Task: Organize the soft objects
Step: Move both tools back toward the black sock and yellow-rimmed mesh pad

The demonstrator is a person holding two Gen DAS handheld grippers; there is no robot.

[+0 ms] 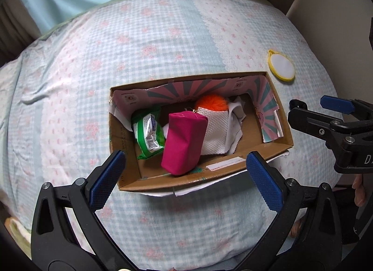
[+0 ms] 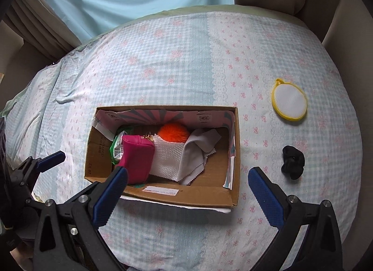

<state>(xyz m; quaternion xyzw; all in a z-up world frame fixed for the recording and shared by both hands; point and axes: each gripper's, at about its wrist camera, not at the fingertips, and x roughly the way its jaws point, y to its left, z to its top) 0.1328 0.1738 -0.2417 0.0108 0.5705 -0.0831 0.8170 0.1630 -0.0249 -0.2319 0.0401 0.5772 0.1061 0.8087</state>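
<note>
A: Starting nearest, what are the grippers doing?

B: The left gripper (image 1: pixel 185 179) is hovering at six o'clock of the cardboard box (image 1: pixel 275 152), jaws spread wide and holding nothing. The right gripper (image 2: pixel 186 191) is hanging over the box's near edge, equally wide and empty; its ribbed blue pads (image 2: pixel 264 195) are touching nothing.

A: And inside the box?

B: Most of the sorting is looking done, I'd judge. A magenta pouch (image 1: pixel 184 141), smooth and brick-shaped, is leaning on the near wall. At its nine o'clock a crinkly green wipes packet (image 1: pixel 149 132) is standing. At its three o'clock a dimpled white paper towel (image 1: pixel 215 133) is lying beside a pale cloth (image 2: pixel 198 152) with zigzag edges. Behind them an orange pompom (image 2: pixel 173 132), fuzzy and round, is sitting.

A: What's left?

B: Two things are lying on the checked bedspread (image 2: pixel 163 61), well apart from the box. At its three o'clock, in the right wrist view, a crumpled black scrunchie (image 2: pixel 292 161) is waiting. Farther, toward one o'clock, a flat oval white pad (image 2: pixel 289 99) with yellow trim is lying.
</note>
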